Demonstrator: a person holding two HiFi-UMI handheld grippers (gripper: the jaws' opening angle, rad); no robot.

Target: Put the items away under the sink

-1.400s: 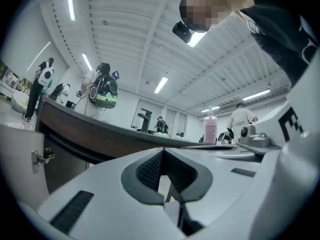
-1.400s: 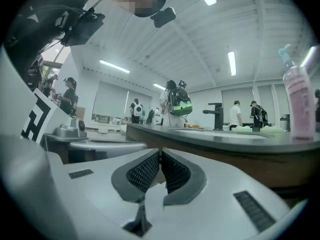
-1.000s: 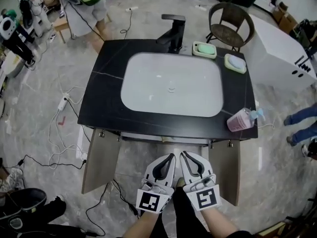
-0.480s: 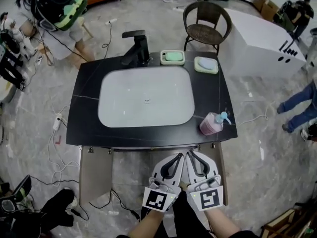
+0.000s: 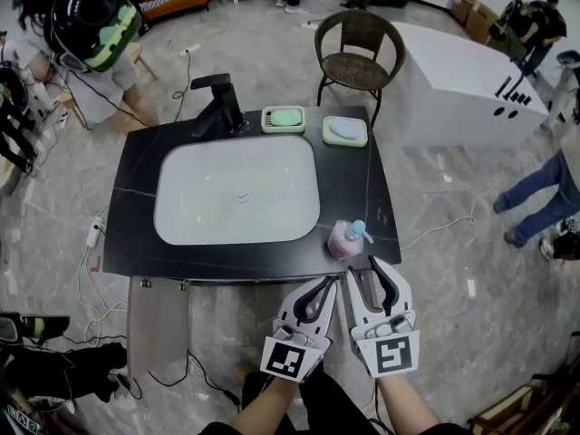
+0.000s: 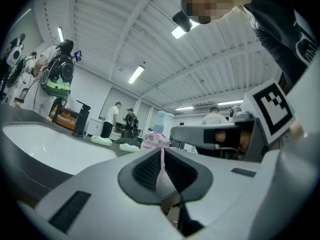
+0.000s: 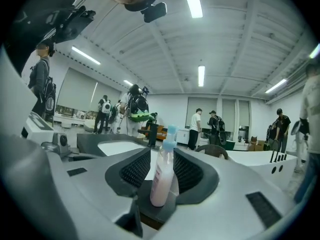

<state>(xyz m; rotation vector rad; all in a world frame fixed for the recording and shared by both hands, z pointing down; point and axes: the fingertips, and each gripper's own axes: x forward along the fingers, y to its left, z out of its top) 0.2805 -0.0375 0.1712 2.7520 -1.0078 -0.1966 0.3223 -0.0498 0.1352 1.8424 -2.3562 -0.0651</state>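
Standing upright at the front right corner of the counter (image 5: 134,211), the pink pump bottle (image 5: 345,240) has nothing touching it. Just off that front edge, the right gripper (image 5: 364,273) has its fingers parted a little, holding nothing, with the bottle framed in the gap beyond them. Beside it, the left gripper (image 5: 319,288) is empty, fingers drawn almost together. The bottle looks light, with smooth, somewhat slippery plastic that gives under pressure. It is best taken across the body at mid-height, not by the pump head, which would likely sink.

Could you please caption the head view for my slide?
Right gripper open toward pink pump bottle on black sink counter.
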